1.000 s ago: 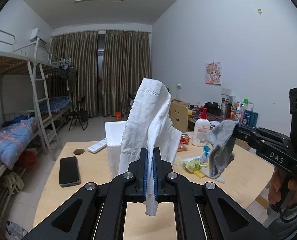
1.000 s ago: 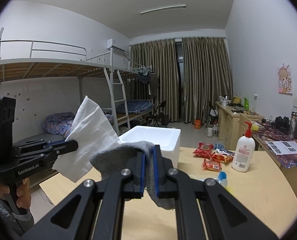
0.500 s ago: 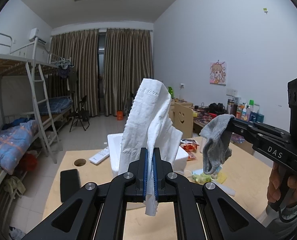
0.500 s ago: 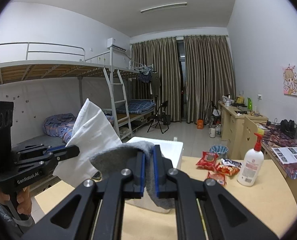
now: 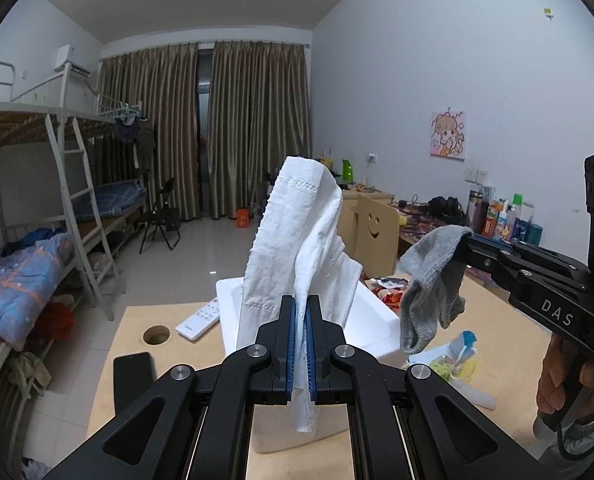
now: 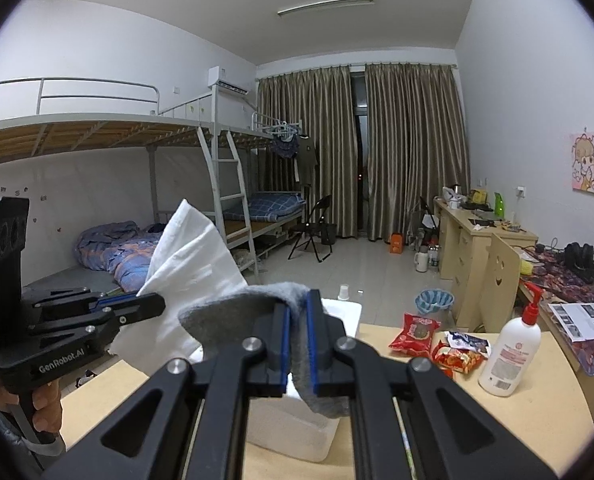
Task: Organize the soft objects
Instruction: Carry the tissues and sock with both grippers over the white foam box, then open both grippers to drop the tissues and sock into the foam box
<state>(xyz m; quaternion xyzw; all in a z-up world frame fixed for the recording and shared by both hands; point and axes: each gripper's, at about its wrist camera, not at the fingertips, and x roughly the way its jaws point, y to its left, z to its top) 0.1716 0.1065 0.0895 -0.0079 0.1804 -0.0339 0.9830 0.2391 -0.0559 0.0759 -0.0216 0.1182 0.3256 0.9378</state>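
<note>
My left gripper (image 5: 301, 308) is shut on a white cloth (image 5: 297, 248) that stands up from its jaws and hangs a little below them; it also shows in the right wrist view (image 6: 193, 264). My right gripper (image 6: 298, 308) is shut on a grey sock (image 6: 237, 312), which dangles from its tips in the left wrist view (image 5: 429, 280). Both are held above a white foam box (image 5: 373, 320) on the wooden table (image 5: 505, 344); the box also shows in the right wrist view (image 6: 289, 428), below the sock.
On the table are a black phone (image 5: 133, 376), a white remote (image 5: 199, 320), a round hole (image 5: 156, 334), snack packets (image 6: 437, 340), a lotion pump bottle (image 6: 511, 356) and wrappers (image 5: 453, 360). Bunk beds (image 6: 117, 184) stand left, desks (image 6: 481, 240) right.
Both grippers have risen and moved toward the foam box, still holding the cloth and the sock. The box now sits lower in both views and closer beneath them.
</note>
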